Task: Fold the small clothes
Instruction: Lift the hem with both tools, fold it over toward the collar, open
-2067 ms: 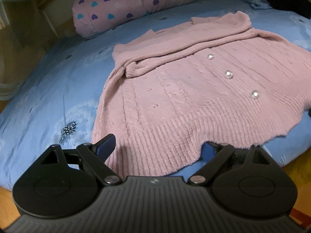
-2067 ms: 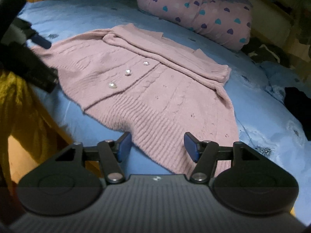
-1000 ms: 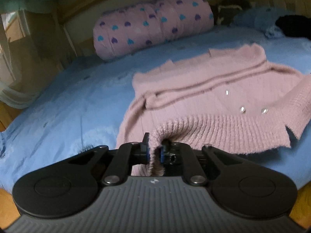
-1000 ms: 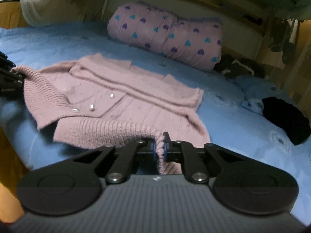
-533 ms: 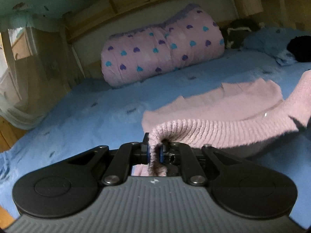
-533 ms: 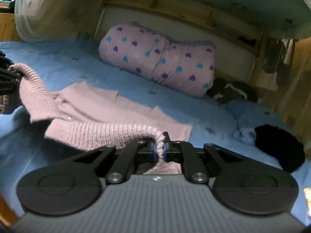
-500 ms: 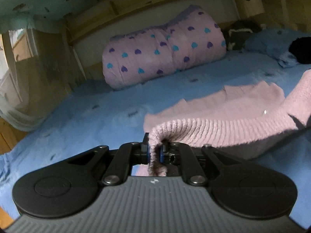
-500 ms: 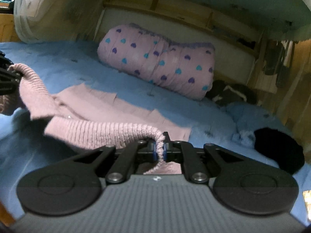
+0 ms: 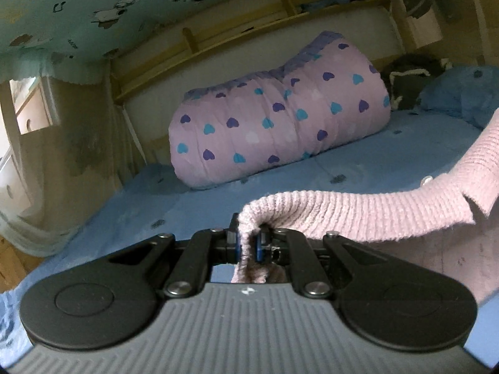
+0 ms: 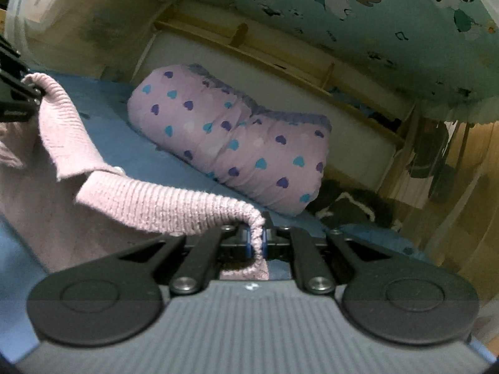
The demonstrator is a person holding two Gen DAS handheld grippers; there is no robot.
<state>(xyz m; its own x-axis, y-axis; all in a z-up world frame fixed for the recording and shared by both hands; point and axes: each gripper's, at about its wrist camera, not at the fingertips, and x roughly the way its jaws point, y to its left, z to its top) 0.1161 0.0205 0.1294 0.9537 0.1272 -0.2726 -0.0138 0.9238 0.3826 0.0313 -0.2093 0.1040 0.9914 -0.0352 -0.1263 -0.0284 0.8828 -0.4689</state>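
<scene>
1. The left gripper (image 9: 248, 244) has its fingers (image 9: 234, 243) pinched tight on one corner of the ribbed hem of the pink cardigan (image 9: 358, 215); a short tuft of knit hangs below the pads.
2. The right gripper (image 10: 256, 243) is likewise clamped on the cardigan (image 10: 162, 202) at the hem's other corner, its fingers (image 10: 248, 244) closed on the knit.
3. Between the two grips the hem hangs raised above the bed (image 9: 374, 162), sagging in the middle; the rest of the cardigan drops from it toward the sheet.
4. In the right wrist view the left gripper (image 10: 18, 99) shows at the far left edge, holding its corner higher than the hem's middle.
5. Beyond the cardigan, on the bed, lies a rolled pink quilt (image 9: 280, 131) with blue and purple hearts, against the headboard (image 10: 280, 71).
6. Beside the quilt sits a dark garment (image 10: 352, 208).
</scene>
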